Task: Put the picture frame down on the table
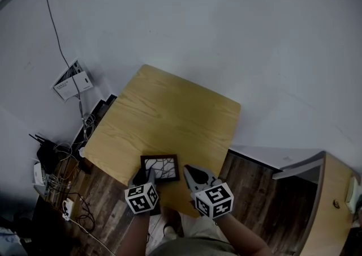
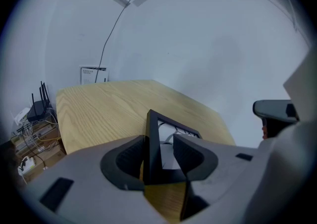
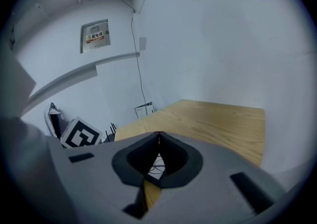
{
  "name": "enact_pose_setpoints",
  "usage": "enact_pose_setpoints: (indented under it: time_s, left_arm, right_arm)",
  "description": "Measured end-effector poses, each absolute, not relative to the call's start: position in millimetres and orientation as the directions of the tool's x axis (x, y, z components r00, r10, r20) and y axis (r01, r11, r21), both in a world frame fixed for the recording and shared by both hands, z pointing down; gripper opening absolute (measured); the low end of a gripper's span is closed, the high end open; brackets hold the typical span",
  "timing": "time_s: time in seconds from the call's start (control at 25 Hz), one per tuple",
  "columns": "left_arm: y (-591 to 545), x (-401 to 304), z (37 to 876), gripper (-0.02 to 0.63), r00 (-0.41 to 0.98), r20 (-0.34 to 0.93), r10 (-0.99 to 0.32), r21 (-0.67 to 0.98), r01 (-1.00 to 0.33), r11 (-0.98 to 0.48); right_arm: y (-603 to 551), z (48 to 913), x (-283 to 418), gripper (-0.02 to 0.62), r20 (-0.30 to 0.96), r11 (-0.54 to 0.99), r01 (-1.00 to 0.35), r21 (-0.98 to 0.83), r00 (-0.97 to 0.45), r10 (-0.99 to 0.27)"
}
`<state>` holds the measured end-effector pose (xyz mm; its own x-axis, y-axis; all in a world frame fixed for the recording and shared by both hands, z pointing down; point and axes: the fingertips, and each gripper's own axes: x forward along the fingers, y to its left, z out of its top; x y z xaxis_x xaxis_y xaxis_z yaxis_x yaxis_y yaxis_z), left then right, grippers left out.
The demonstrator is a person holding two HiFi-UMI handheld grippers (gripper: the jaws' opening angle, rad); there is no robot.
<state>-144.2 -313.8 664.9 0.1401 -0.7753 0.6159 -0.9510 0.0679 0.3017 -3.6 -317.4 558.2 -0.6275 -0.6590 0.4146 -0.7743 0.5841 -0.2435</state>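
A small dark picture frame (image 1: pixel 160 169) with a white line drawing faces up at the near edge of the wooden table (image 1: pixel 169 107). My left gripper (image 1: pixel 144 175) is shut on the frame's near left side. In the left gripper view the frame's dark edge (image 2: pixel 152 139) is clamped between the two pads, at the left gripper (image 2: pixel 159 154). I cannot tell whether the frame rests on the tabletop. My right gripper (image 1: pixel 187 170) sits just right of the frame, shut with nothing in it. Its tips meet in the right gripper view (image 3: pixel 159 136), and the frame (image 3: pixel 155 166) shows below them.
A router and tangled cables (image 1: pixel 48 161) lie on the floor to the left, with a leaflet (image 1: pixel 72 84) farther back. A light wooden cabinet (image 1: pixel 334 204) stands at the right. The person's shoe (image 1: pixel 169 229) shows below the table edge.
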Motion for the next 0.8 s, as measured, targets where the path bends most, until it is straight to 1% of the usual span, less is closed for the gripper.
enact_pose_setpoints:
  time_s: [0.2,0.4,0.8]
  left_arm:
    - [-310,-145,676,0.160,0.134,0.642,-0.755,0.296,-0.952,0.083]
    - [-310,-148,679,0.163,0.106,0.659,-0.745,0.237,-0.969,0.071]
    - [-297,-148,661,0.163,0.124,0.628,-0.768,0.271,-0.960,0.066]
  right_arm:
    - [-317,560,-3,0.000,0.417,0.583,-0.774,-0.247,-0.628,-0.657]
    - [-316,560,-5,0.000,0.419,0.581,-0.775,-0.250,-0.627,-0.657]
    - [-301,553,-6,0.000,0.410,0.584,-0.775,-0.242,-0.627,-0.662]
